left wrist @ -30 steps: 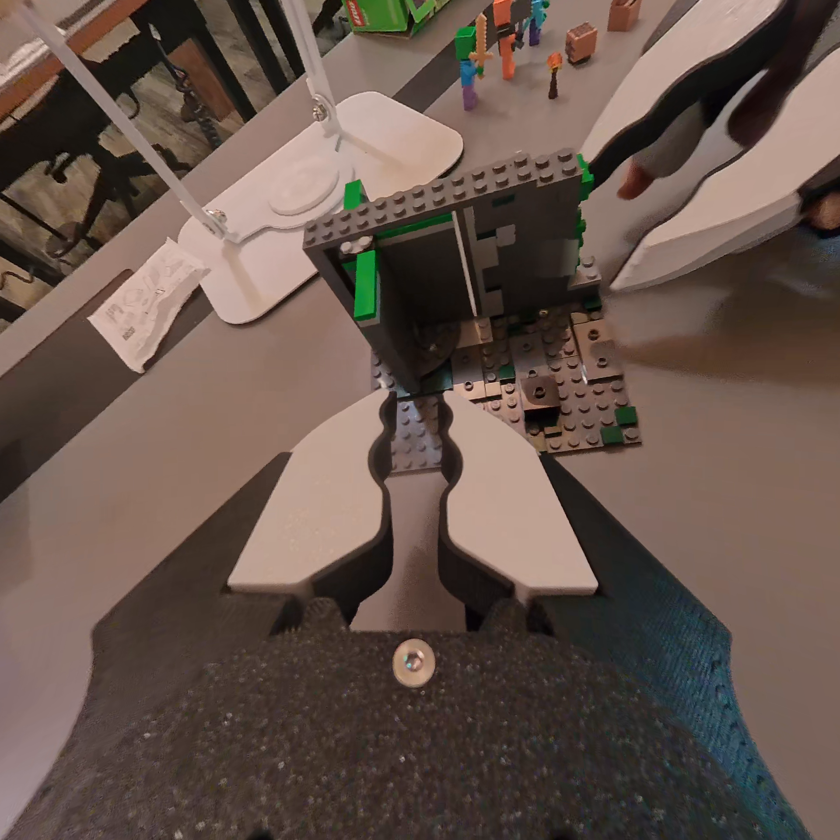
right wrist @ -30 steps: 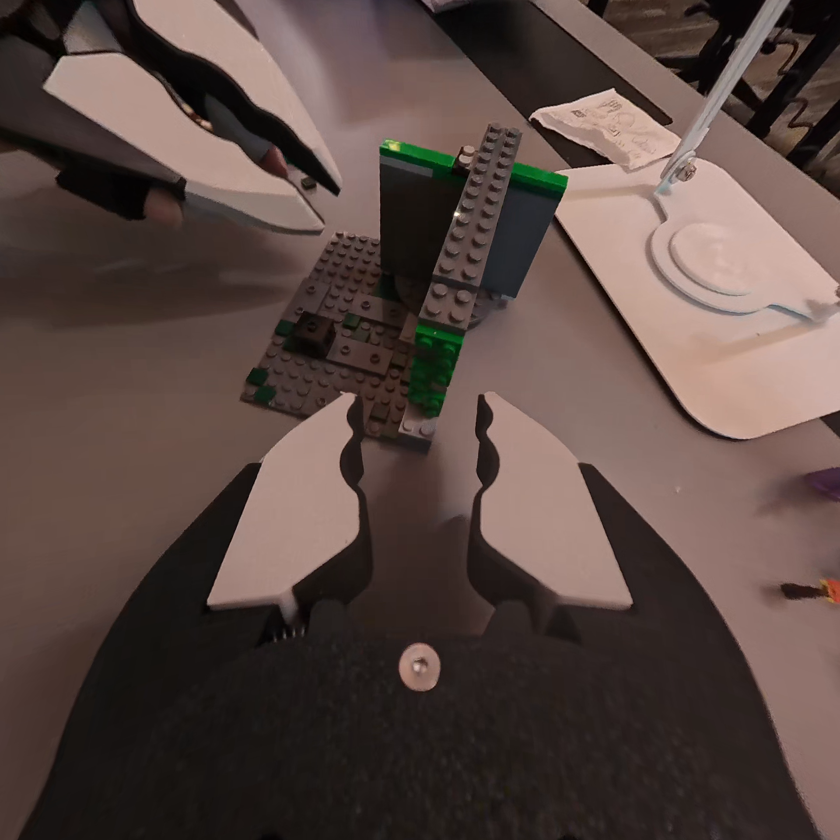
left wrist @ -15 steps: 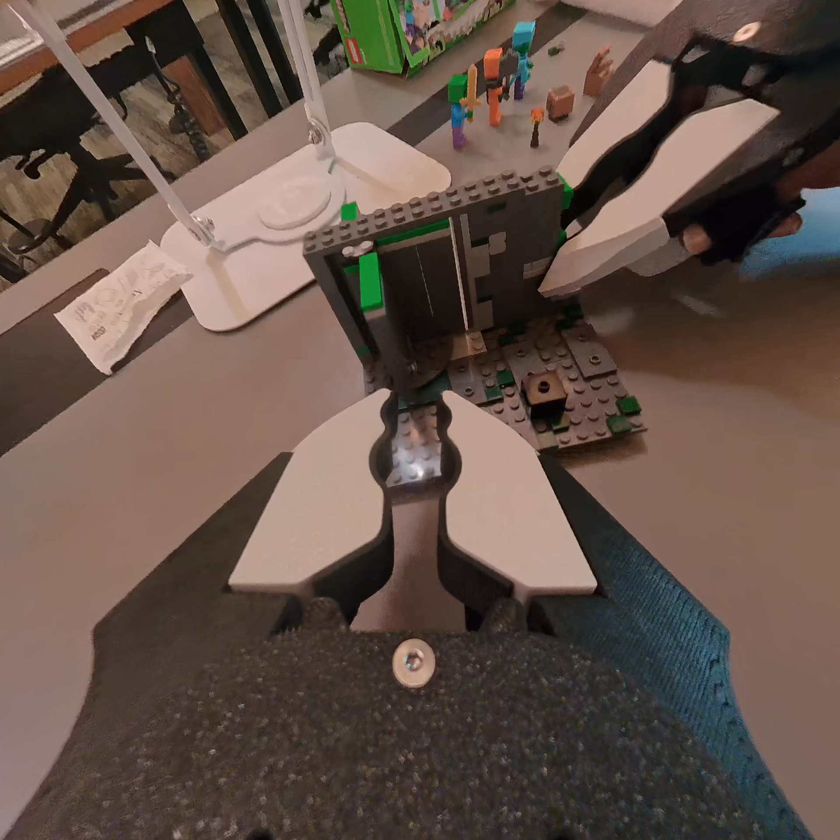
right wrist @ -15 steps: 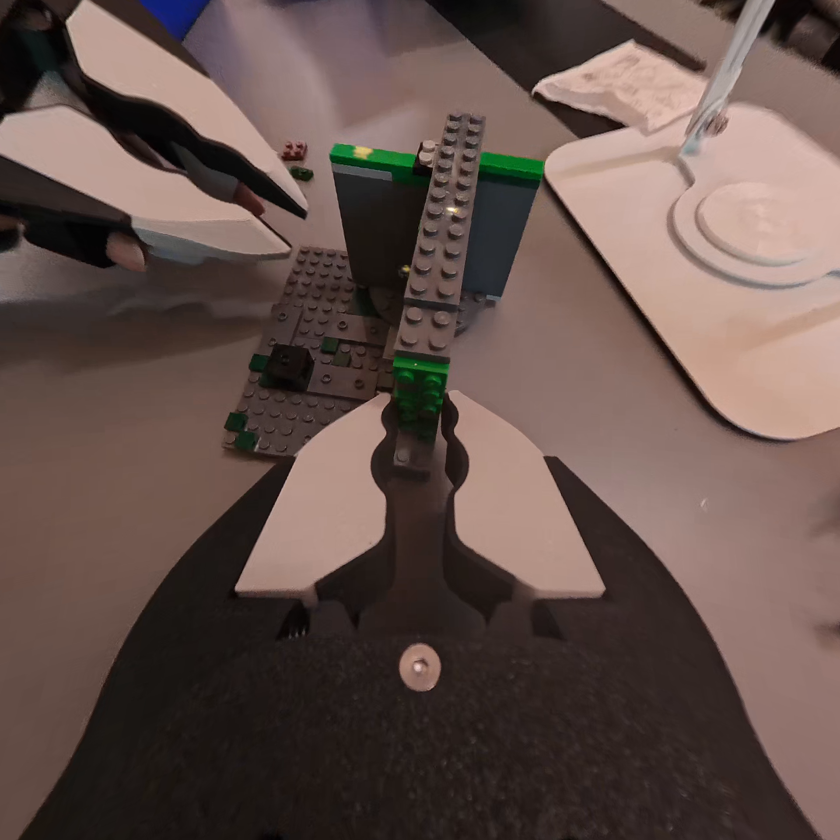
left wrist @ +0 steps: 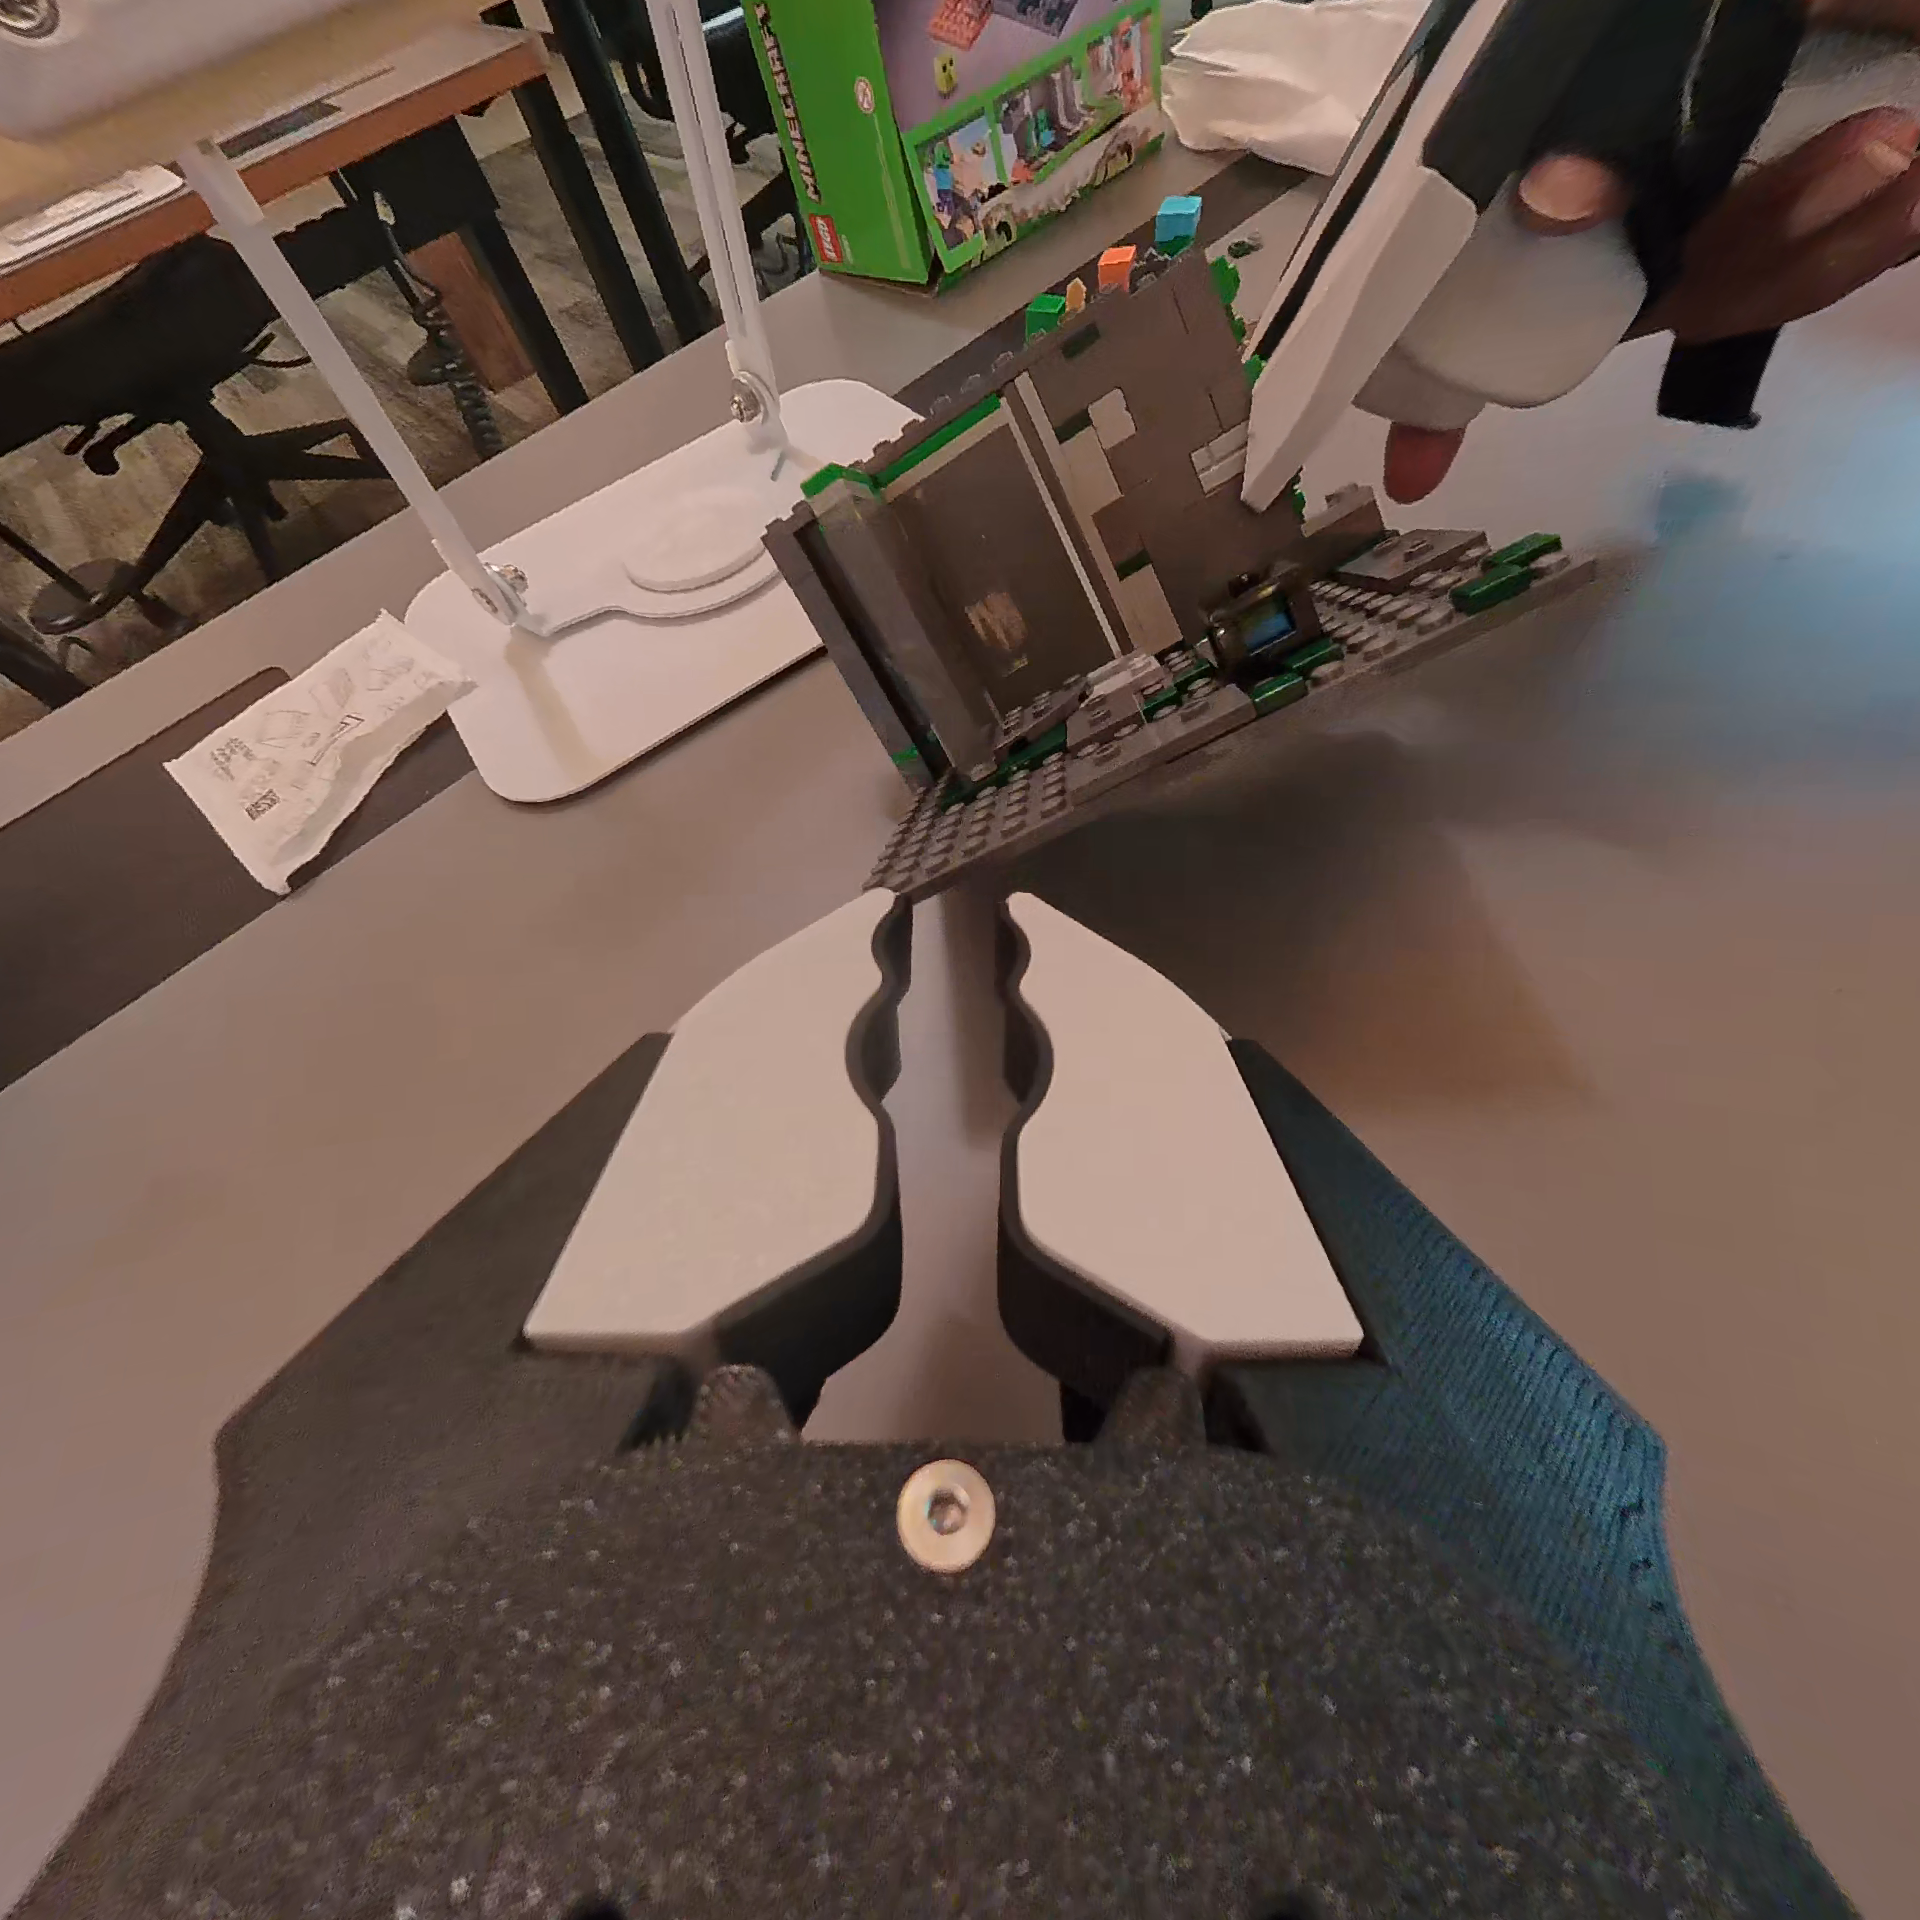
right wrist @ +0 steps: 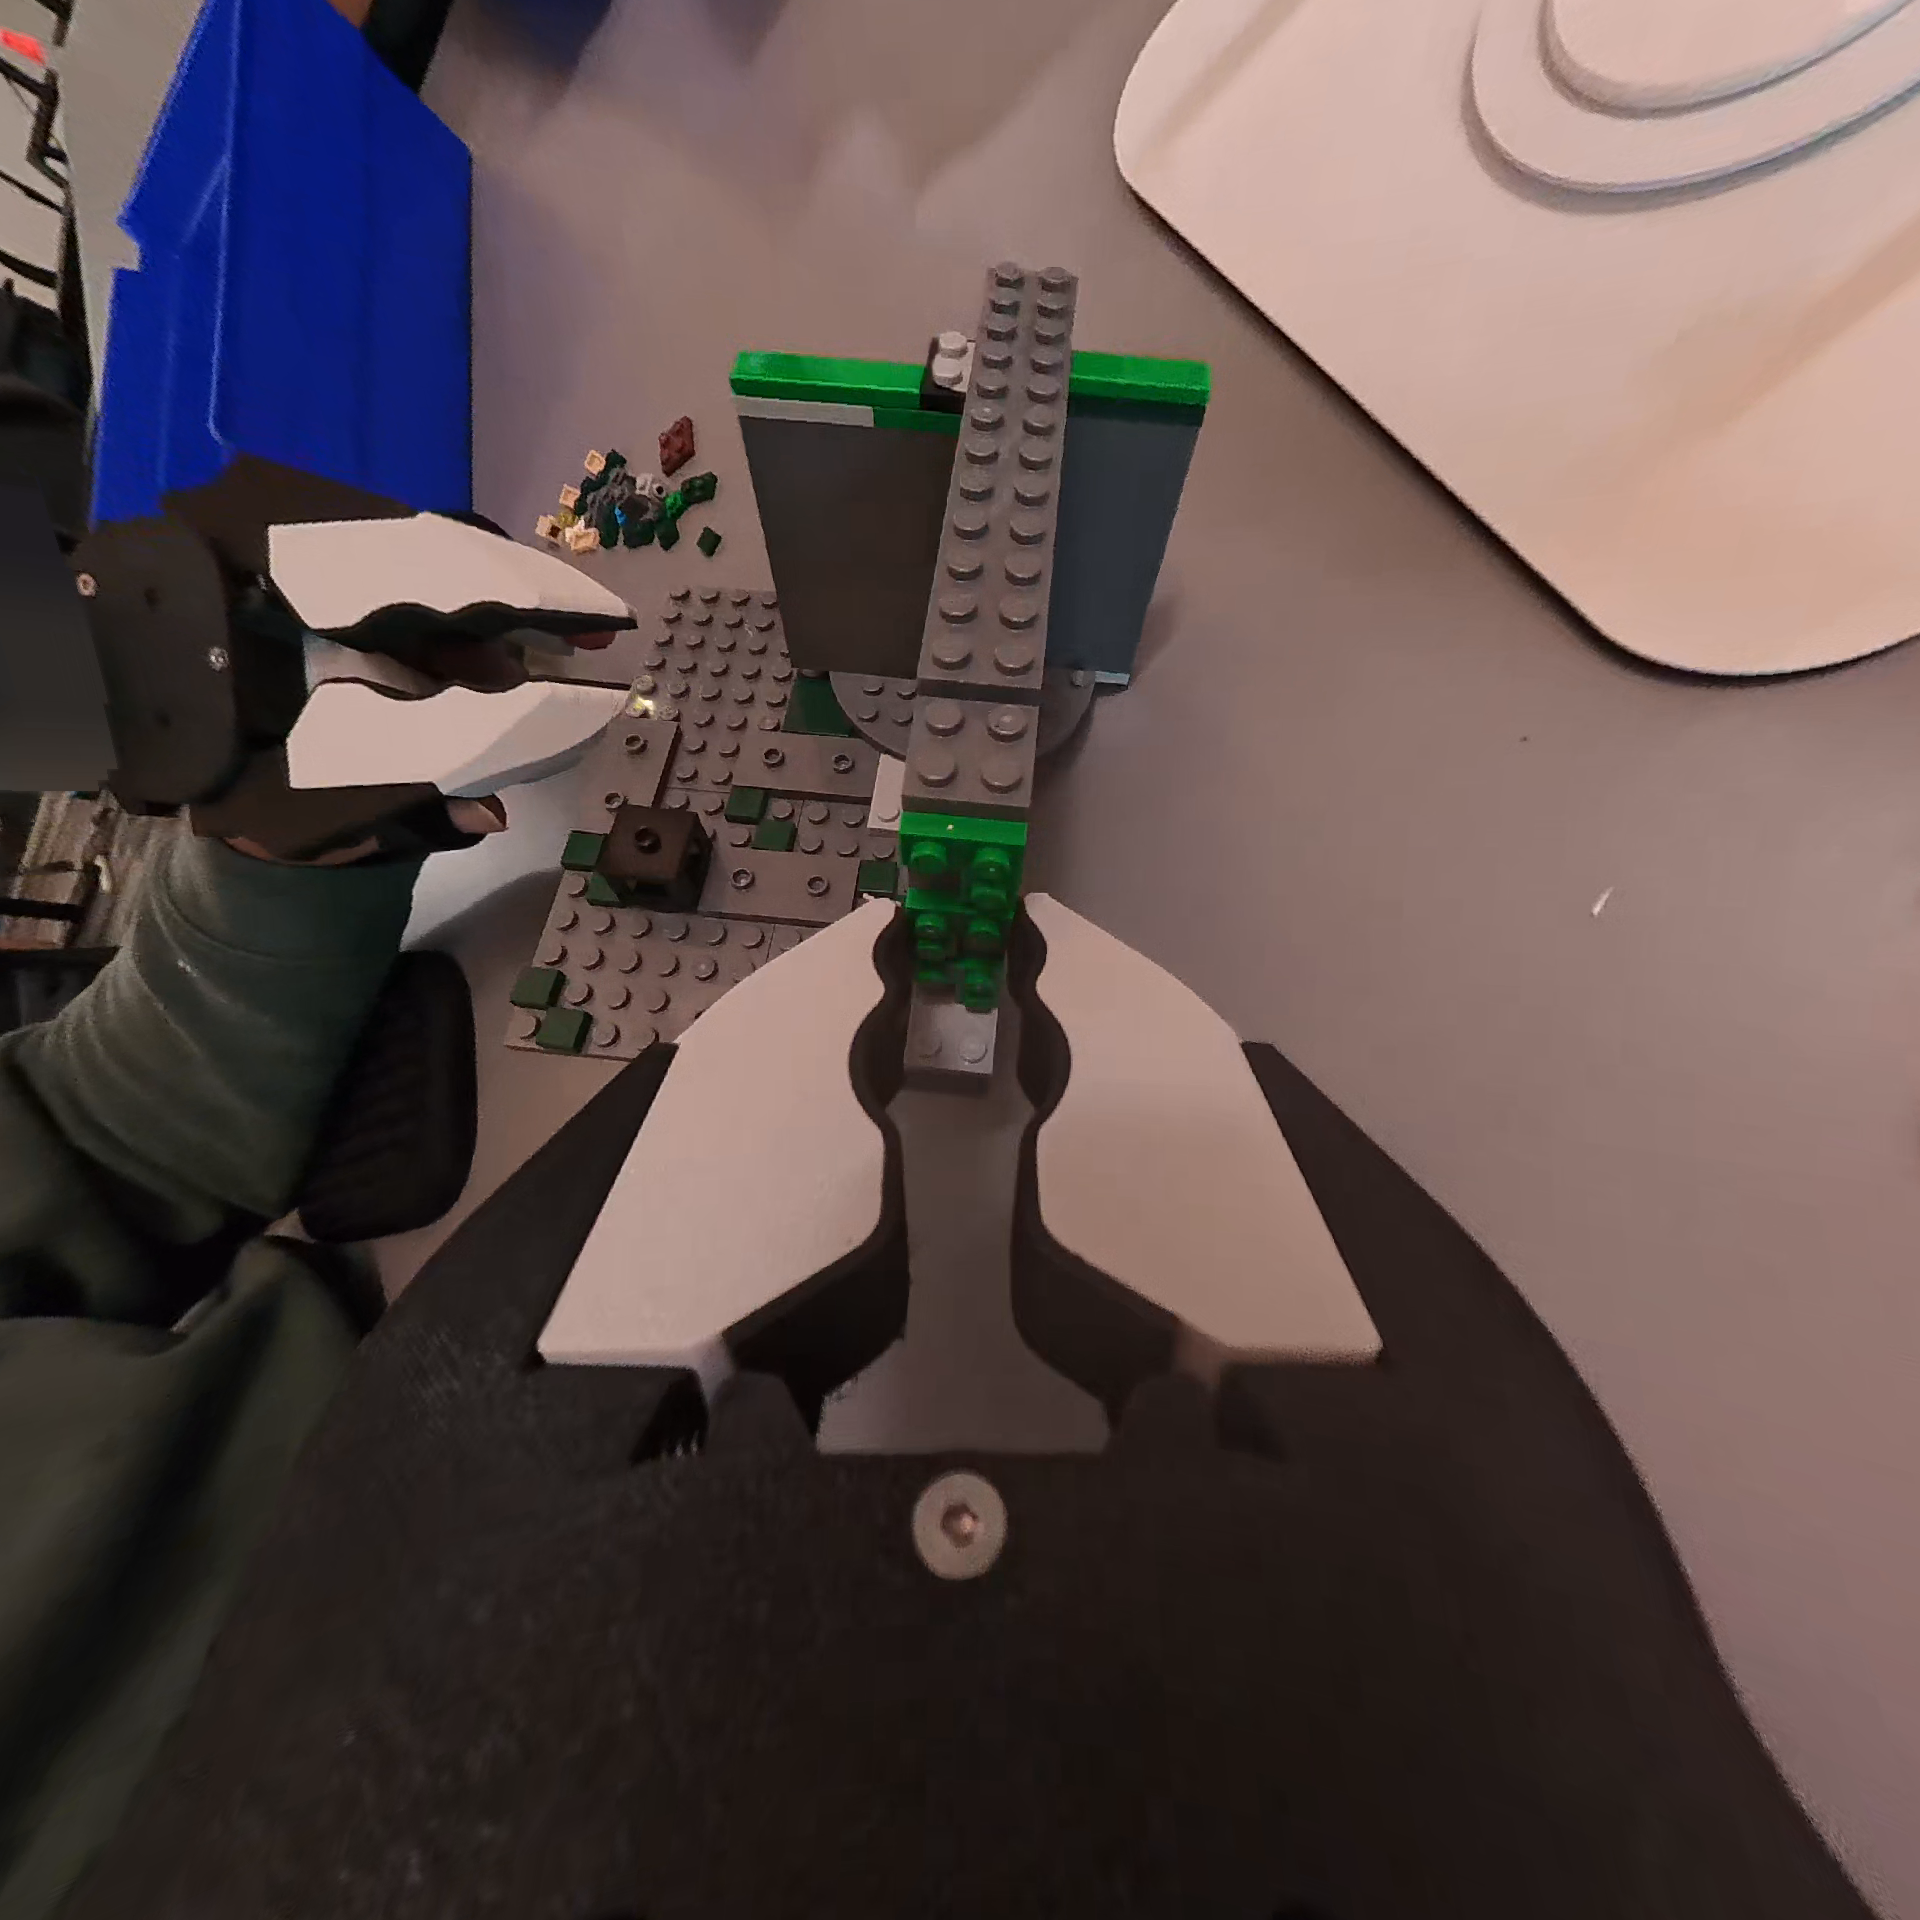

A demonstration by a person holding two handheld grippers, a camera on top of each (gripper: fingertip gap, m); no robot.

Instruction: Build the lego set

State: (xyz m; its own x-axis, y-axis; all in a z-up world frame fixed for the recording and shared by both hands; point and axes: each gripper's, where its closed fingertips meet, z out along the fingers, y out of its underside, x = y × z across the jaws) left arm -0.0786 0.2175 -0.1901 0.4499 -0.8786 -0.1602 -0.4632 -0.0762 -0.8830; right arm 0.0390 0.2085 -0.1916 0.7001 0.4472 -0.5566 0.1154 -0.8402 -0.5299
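Observation:
The lego build is a dark grey studded baseplate (left wrist: pixel 1039 800) with an upright grey and green wall (left wrist: pixel 1143 499) and a small black cube (left wrist: pixel 1257 623). It is tilted, with its right side raised off the table. My right gripper (right wrist: pixel 956 914) is shut on the green end of the wall (right wrist: pixel 961 914); in the left wrist view it comes in from the upper right (left wrist: pixel 1299 416). My left gripper (left wrist: pixel 951 904) has only a narrow gap and nothing between its fingers. Its tips are at the baseplate's near corner, and it also shows in the right wrist view (right wrist: pixel 623 655).
A white lamp base (left wrist: pixel 665 623) stands left of the build, with a crumpled paper bag (left wrist: pixel 312 748) beyond it. A green lego box (left wrist: pixel 935 135) and small figures (left wrist: pixel 1117 265) stand behind. A blue bin (right wrist: pixel 291 260) and a pile of loose pieces (right wrist: pixel 634 509) lie past the baseplate. Some 12 cm of space lies between my two pairs of fingers. Both grippers' tips are roughly 20 cm from the white lamp base (left wrist: pixel 665 623).
My right gripper closed on the green end of the wall and tilted the build up. My left gripper drew back from over the baseplate to its corner.

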